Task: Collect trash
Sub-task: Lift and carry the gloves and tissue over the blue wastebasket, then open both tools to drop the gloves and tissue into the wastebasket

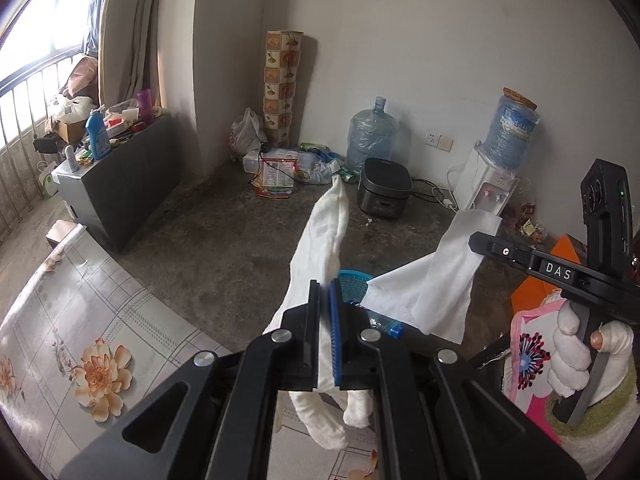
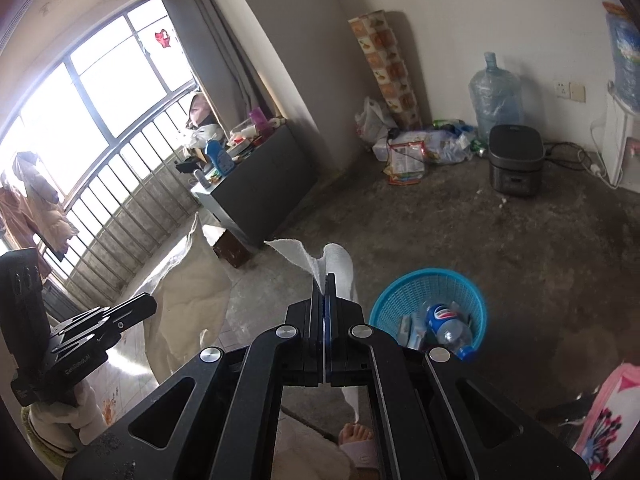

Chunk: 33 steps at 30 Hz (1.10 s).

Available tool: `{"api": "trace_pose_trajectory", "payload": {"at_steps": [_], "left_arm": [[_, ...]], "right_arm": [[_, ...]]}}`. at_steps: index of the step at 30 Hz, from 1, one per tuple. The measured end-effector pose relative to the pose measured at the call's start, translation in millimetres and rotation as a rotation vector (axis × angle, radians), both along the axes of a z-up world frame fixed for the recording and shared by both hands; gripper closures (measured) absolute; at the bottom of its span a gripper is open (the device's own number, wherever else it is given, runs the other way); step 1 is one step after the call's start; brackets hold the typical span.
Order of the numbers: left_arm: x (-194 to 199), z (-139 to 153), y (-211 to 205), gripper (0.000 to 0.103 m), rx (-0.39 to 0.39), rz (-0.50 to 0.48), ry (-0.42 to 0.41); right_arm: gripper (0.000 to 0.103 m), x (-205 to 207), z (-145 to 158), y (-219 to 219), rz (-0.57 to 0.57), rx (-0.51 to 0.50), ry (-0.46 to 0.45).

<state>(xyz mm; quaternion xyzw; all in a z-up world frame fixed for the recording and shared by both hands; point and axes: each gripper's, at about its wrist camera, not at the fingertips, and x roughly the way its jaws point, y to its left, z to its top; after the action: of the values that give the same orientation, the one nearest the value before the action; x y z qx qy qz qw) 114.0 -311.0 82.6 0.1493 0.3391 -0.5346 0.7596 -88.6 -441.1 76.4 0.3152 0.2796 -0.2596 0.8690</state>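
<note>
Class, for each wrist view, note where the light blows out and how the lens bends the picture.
Left wrist view: window at upper left blown out white, railing bars curved by the fisheye, dark corners. Right wrist view: window again overexposed, its frame bowed; blue basket edge slightly soft.

Two white paper towels hang crumpled in the air: one twisted [image 1: 320,236], one flatter [image 1: 432,280]. The blue mesh wastebasket [image 2: 430,306] stands upright on the concrete floor [image 2: 520,240], holding a plastic bottle [image 2: 446,326].

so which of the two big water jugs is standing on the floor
The uncapped water jug beside the black rice cooker stands on the floor; the other jug sits inverted atop the white dispenser.
</note>
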Motion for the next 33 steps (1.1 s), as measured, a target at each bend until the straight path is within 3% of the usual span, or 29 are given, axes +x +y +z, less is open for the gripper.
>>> {"api": "trace_pose_trajectory", "payload": {"at_steps": [5,9,22,24,27,28,31,33], "left_arm": [[-5.4,-21.5,-57.7,0.098,0.028,-0.085,0.075],[-9.8,-52.9,-106.8,0.098,0.097,-0.136,0.083],[15.9,-201.0,-224.2,0.098,0.393,-0.158,0.223],[18.4,-216.5,-234.1,0.092,0.436,-0.153,0.213],[24.0,-228.7,-241.8,0.065,0.459,-0.117,0.215],[26.9,-230.2,-242.1,0.061,0.466,-0.100,0.216],[33.4,-221.3,-234.7,0.055,0.443,-0.080,0.222],[35.6,-209.1,-227.1,0.052,0.418,-0.078,0.206]], "right_arm": [[0.103,-5.5,-22.7,-28.7,-0.055,0.037,0.016],[0.103,-3.5,-44.1,-48.2,-0.087,0.061,0.042],[0.103,33.0,-111.9,-105.5,-0.131,0.180,0.094],[0.103,37.5,-125.0,-112.1,-0.141,0.206,0.102],[0.099,44.3,-156.4,-122.9,-0.153,0.287,0.139],[0.097,46.7,-169.1,-126.3,-0.155,0.322,0.160],[0.089,42.7,-196.8,-129.2,-0.191,0.396,0.218],[0.088,36.5,-201.2,-126.2,-0.191,0.432,0.196]]}}
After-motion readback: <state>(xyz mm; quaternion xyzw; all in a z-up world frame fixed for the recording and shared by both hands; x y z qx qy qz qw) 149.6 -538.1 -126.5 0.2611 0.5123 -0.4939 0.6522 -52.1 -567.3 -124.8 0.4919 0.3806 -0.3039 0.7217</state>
